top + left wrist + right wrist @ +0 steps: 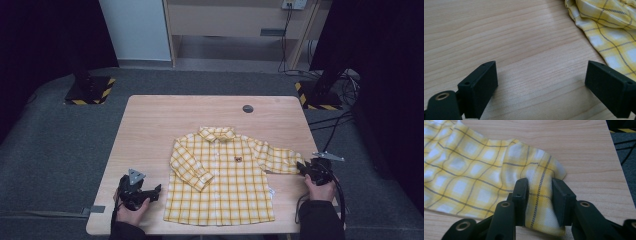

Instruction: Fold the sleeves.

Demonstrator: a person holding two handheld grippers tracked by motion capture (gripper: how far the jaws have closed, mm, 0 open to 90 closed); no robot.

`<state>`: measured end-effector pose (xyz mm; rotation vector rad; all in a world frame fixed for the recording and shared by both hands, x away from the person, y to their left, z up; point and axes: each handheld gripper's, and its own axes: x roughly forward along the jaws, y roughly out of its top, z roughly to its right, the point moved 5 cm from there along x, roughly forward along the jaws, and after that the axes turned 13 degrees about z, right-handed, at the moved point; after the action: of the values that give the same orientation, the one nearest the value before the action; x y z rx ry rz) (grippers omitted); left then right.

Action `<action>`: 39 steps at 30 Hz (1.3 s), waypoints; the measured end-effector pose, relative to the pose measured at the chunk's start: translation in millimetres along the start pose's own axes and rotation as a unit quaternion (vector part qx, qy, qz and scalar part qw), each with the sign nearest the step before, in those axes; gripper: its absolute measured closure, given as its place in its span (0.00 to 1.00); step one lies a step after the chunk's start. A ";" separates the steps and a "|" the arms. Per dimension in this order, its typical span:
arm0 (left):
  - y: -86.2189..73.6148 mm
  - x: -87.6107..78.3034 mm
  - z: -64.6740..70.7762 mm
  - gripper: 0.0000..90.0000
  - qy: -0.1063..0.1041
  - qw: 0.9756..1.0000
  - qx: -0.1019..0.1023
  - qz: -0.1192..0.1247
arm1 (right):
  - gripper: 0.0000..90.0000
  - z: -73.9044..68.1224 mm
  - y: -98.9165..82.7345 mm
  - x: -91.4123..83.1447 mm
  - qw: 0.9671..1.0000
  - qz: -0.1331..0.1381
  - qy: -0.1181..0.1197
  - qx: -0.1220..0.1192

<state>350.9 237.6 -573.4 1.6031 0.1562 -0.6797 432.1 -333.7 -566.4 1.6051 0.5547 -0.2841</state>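
Observation:
A yellow plaid shirt (220,175) lies flat, front up, on the wooden table (165,120), with its collar toward the far side. Its left sleeve is folded across the chest, while the other sleeve (282,161) stretches out to the right. My right gripper (302,167) is shut on that sleeve's cuff end. In the right gripper view the plaid cloth (486,167) bunches between the two pads of the right gripper (539,195). My left gripper (159,190) rests open near the table's front left, beside the shirt's hem. The left gripper (541,82) has bare wood between its jaws, and the shirt (609,32) lies to its right.
A small round grey cap (248,108) sits in the tabletop near the far edge. The table's right edge runs close to my right hand. On the grey floor stand black bases with hazard stripes at the left (90,90) and right (320,95), with cables at the right.

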 end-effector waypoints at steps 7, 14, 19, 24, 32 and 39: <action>0.0 0.1 0.1 0.11 0.000 1.000 0.001 -0.001 | 0.80 -3.2 5.4 -5.7 1.000 0.019 0.016 0.014; 0.0 0.3 0.4 0.11 0.001 1.000 0.004 -0.001 | 0.82 -7.2 13.7 -13.5 0.998 0.041 0.030 0.027; -0.1 0.3 0.4 0.11 0.001 1.000 0.004 -0.002 | 0.82 -16.0 21.8 -19.7 0.997 0.058 0.046 0.026; -0.1 0.3 0.4 0.11 0.001 1.000 0.004 -0.002 | 0.81 -23.7 26.8 -23.2 0.995 0.068 0.062 0.027; -0.1 0.3 0.4 0.11 0.001 1.000 0.004 -0.002 | 0.81 -41.5 32.1 -26.0 0.992 0.075 0.093 0.025; -0.1 0.3 0.4 0.11 0.001 1.000 0.004 -0.002 | 0.81 -58.5 35.3 -28.1 0.989 0.078 0.121 0.016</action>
<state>351.0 237.1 -573.6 1.6128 0.1585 -0.6821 418.0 -282.5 -515.2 1.7146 0.6075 0.0202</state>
